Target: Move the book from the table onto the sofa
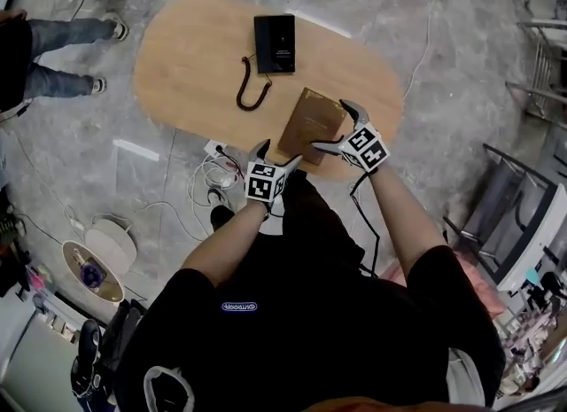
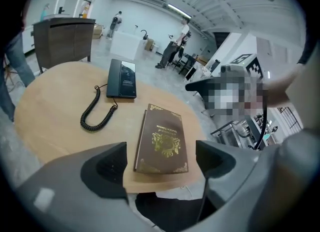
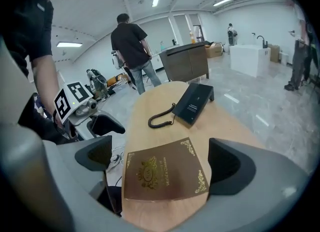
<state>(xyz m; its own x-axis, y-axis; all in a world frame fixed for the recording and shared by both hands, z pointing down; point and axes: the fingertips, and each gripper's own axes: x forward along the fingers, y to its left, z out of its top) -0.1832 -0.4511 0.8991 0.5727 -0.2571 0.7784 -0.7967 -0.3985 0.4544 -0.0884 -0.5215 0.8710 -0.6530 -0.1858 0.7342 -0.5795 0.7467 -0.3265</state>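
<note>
A brown book [image 1: 310, 124] with gold ornament lies flat near the front edge of the oval wooden table [image 1: 186, 65]. The same book [image 2: 161, 141] fills the gap between the jaws in the left gripper view, and the book [image 3: 165, 174] does so in the right gripper view. My left gripper [image 1: 268, 157] is open at the table's near edge, just left of the book's near corner. My right gripper [image 1: 344, 128] is open over the book's right edge. Neither touches the book as far as I can see.
A black desk phone [image 1: 275, 42] with a coiled cord [image 1: 251, 87] sits farther back on the table. Cables and a power strip [image 1: 215, 175] lie on the marble floor left of me. A person's legs [image 1: 62, 56] stand at far left. Metal chairs [image 1: 518, 215] stand at right.
</note>
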